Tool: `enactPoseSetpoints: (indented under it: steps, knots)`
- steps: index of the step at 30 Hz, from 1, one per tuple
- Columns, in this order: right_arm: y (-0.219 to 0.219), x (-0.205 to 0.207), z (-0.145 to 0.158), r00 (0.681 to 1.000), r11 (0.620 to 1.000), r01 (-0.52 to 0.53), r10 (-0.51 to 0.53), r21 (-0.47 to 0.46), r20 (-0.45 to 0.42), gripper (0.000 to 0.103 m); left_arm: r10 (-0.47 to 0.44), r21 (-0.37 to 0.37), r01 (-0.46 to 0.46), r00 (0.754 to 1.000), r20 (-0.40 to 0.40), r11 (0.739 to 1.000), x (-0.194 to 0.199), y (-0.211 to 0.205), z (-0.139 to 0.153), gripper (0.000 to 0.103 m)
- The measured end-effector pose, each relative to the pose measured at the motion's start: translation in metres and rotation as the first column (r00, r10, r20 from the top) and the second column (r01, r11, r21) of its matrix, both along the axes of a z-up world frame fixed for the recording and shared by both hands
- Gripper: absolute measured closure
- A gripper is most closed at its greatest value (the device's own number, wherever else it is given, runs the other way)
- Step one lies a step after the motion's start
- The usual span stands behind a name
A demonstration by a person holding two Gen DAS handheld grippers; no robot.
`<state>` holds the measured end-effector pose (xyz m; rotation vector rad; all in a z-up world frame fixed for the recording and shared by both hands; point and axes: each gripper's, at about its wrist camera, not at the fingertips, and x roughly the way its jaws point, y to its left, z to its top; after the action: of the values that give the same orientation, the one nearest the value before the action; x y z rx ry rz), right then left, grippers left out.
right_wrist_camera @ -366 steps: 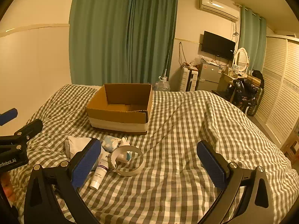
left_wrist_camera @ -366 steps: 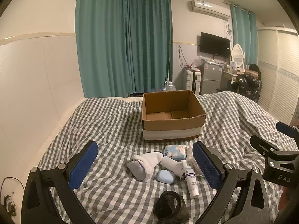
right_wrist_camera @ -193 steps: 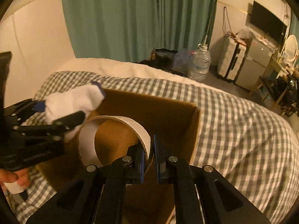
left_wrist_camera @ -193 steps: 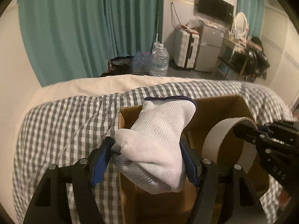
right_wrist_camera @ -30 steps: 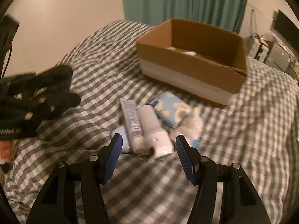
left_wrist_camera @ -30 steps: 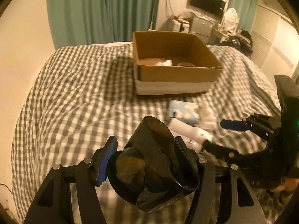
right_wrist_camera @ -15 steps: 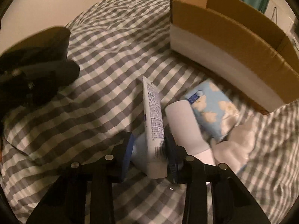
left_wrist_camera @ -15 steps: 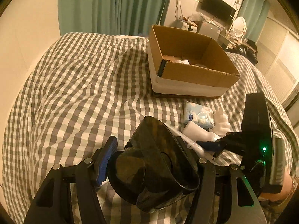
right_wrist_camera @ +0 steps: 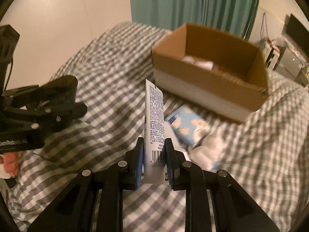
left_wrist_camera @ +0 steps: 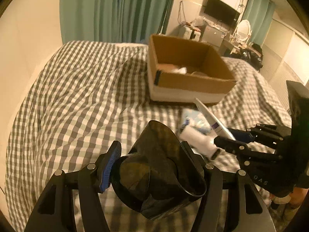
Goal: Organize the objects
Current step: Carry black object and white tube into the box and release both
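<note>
My left gripper point(left_wrist_camera: 152, 166) is shut on a dark crumpled plastic cup point(left_wrist_camera: 160, 174) and holds it above the checked bed; it also shows in the right wrist view point(right_wrist_camera: 44, 104). My right gripper point(right_wrist_camera: 154, 152) is shut on a white tube point(right_wrist_camera: 154, 119) with a barcode, lifted off the bed; the tube also shows in the left wrist view point(left_wrist_camera: 210, 116). The open cardboard box point(left_wrist_camera: 191, 81) point(right_wrist_camera: 210, 81) stands ahead on the bed, with white items inside. A blue tissue pack point(right_wrist_camera: 187, 125) and a white bottle point(left_wrist_camera: 197, 141) lie in front of the box.
The bed has a grey checked cover point(left_wrist_camera: 77, 100). A wall runs along its left side point(left_wrist_camera: 29, 38). Green curtains point(left_wrist_camera: 119, 9) hang behind the bed. Furniture and a TV point(left_wrist_camera: 222, 9) stand at the far right.
My right gripper has closed on the white tube and lifted it off the bed, now pointing toward the box. My left gripper still holds the dark cup, shifted slightly.
</note>
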<state>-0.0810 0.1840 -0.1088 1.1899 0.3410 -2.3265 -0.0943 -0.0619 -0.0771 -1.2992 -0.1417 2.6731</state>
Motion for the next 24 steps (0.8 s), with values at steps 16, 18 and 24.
enactPoseSetpoints:
  steps: [16,18,24]
  knots:
    - [0.044,0.003,0.121,0.971,0.997,0.063,-0.069,-0.036,-0.229,0.083,-0.102,-0.023,0.1,0.982,-0.159,0.995,-0.036,0.049,0.11,0.039]
    - [0.048,-0.006,0.133,0.965,0.997,0.067,-0.076,-0.043,-0.25,0.083,-0.114,-0.028,0.111,0.979,-0.169,0.993,-0.051,0.056,0.119,0.039]
    - [0.054,-0.05,0.153,0.958,0.995,0.08,-0.094,-0.06,-0.273,0.083,-0.118,-0.048,0.111,0.977,-0.18,0.993,-0.109,0.07,0.127,0.039]
